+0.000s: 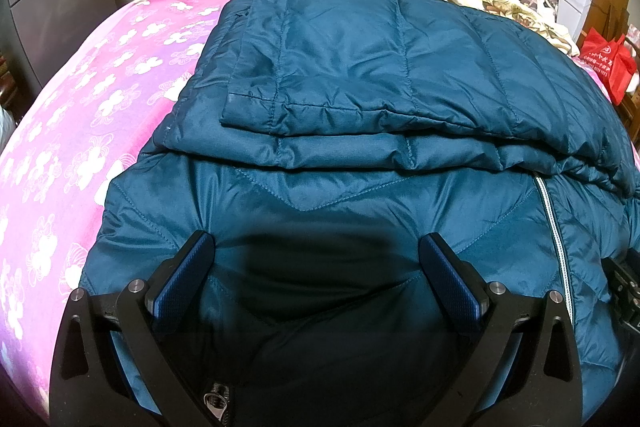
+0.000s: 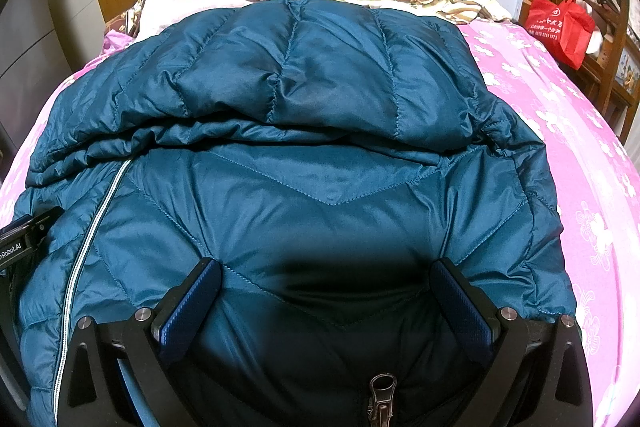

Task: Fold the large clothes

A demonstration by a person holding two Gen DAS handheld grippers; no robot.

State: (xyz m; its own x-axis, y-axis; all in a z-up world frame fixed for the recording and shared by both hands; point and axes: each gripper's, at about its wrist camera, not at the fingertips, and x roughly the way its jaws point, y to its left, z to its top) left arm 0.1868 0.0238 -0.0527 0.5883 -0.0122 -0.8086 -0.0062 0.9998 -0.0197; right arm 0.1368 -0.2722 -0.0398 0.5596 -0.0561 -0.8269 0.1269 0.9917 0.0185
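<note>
Left hand-held gripper (image 1: 316,279) sees folded sleeve (image 1: 320,75) — right view doesn't

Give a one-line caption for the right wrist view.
Open right gripper over a teal puffer jacket on a pink floral bedsheet.

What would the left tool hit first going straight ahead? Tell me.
Most likely the teal jacket right below the open left tool; beyond that, its folded-over upper layer. Depth is hard to judge.

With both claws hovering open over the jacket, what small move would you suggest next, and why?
Probably lower both and pinch the near hem: the left claw and right claw are open over the teal quilted puffer jacket, whose sleeves already lie folded across it.
</note>
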